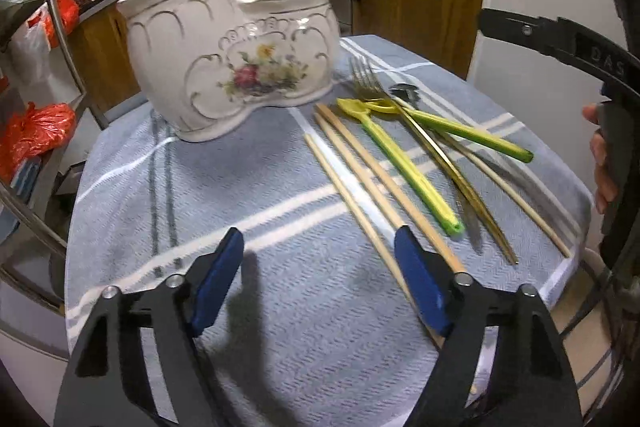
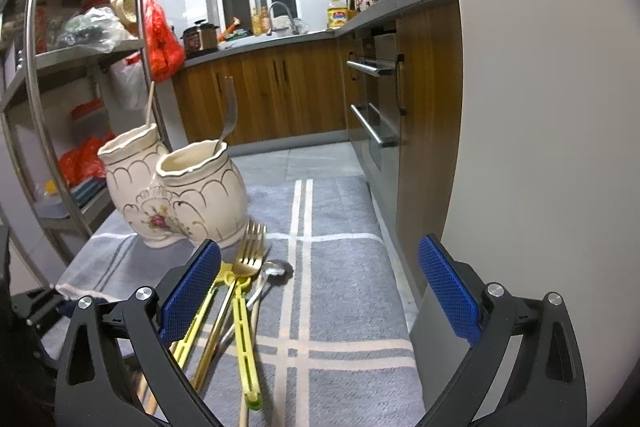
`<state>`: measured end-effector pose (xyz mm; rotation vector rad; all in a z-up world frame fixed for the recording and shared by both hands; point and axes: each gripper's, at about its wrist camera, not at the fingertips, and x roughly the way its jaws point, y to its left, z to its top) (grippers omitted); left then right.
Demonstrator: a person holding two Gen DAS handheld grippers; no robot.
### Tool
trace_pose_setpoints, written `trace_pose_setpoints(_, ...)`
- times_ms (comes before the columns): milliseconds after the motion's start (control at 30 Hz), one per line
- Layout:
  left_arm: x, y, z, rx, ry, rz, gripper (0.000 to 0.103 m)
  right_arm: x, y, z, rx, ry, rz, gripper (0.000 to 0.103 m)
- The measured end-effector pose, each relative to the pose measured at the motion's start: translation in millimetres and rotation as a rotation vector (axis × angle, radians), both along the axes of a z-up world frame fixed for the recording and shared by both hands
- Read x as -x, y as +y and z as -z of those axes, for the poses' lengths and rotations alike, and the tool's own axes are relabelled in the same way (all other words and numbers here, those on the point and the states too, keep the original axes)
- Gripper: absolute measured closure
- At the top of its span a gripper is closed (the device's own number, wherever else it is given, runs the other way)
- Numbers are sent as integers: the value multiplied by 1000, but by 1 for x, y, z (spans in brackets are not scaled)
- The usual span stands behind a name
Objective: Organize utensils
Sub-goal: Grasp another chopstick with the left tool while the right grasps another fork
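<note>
reaching your left gripper, jaws wide and empty, toward the pale wooden chopsticks beside the cream floral ceramic holder; your right gripper waits wide.

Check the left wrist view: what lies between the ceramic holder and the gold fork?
Nothing: only bare striped cloth separates the ceramic holder from the gold fork, shown in the left wrist view.

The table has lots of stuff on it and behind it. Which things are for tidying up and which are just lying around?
For the job:
ceramic holder
wooden chopsticks
green utensils
gold fork
spoon

Just lying about:
red plastic bags
metal shelf rack
rice cooker
yellow container
</note>
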<state>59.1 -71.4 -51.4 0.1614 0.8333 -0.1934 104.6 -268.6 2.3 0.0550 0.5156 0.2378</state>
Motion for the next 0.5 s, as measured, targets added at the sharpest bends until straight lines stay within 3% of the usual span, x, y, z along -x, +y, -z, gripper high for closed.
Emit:
trace_pose_setpoints(200, -6, -6, -2, 29, 32, 58, 61, -9, 9, 2, 7, 39, -35, 5)
trace_pose_setpoints(267, -11, -4, -3, 28, 39, 63, 81, -18, 15, 5, 18, 69, -74, 5)
trace_pose_setpoints(333, -17, 2, -3, 35, 53, 73, 92, -27, 24, 6, 53, 97, -110, 5)
trace_pose_setpoints(433, -20, 12, -4, 37, 65, 84, 98, -45, 39, 9, 120, 124, -162, 9)
trace_pose_setpoints(500, -21, 18, -5, 38, 70, 89, 98, -63, 47, 13, 127, 172, -209, 23)
